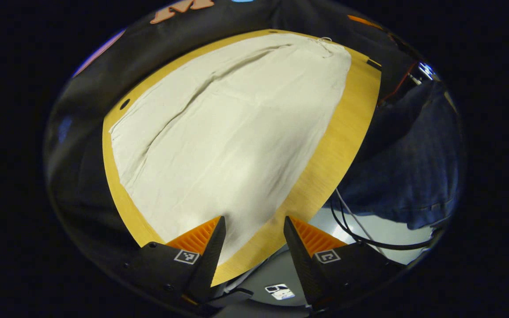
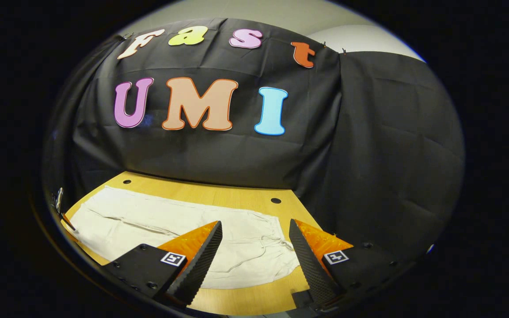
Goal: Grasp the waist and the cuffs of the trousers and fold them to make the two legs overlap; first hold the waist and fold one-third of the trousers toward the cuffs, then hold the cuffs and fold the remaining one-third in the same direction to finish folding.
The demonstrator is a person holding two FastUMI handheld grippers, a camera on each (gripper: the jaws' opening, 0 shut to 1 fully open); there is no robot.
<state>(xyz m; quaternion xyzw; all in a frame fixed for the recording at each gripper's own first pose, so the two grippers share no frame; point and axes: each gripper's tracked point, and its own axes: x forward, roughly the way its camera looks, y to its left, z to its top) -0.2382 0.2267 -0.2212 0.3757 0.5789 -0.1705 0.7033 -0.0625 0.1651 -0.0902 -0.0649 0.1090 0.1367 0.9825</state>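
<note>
Ahead of both grippers' spread fingers, the trousers (image 1: 232, 132) lie flat, untouched.

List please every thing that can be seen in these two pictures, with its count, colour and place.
trousers: one, cream, spread flat on the table, drawstring waist toward the right gripper
table: one, light wood, small dark holes near its far edge
cables: a few, black and white, hanging off the table's edge, left gripper view
floor: pale grey, beside the table
person's clothing: dark blue, beside the table, left gripper view
left gripper: one, open, above the trousers' cuff end
right gripper: one, open, above the waist end
</note>
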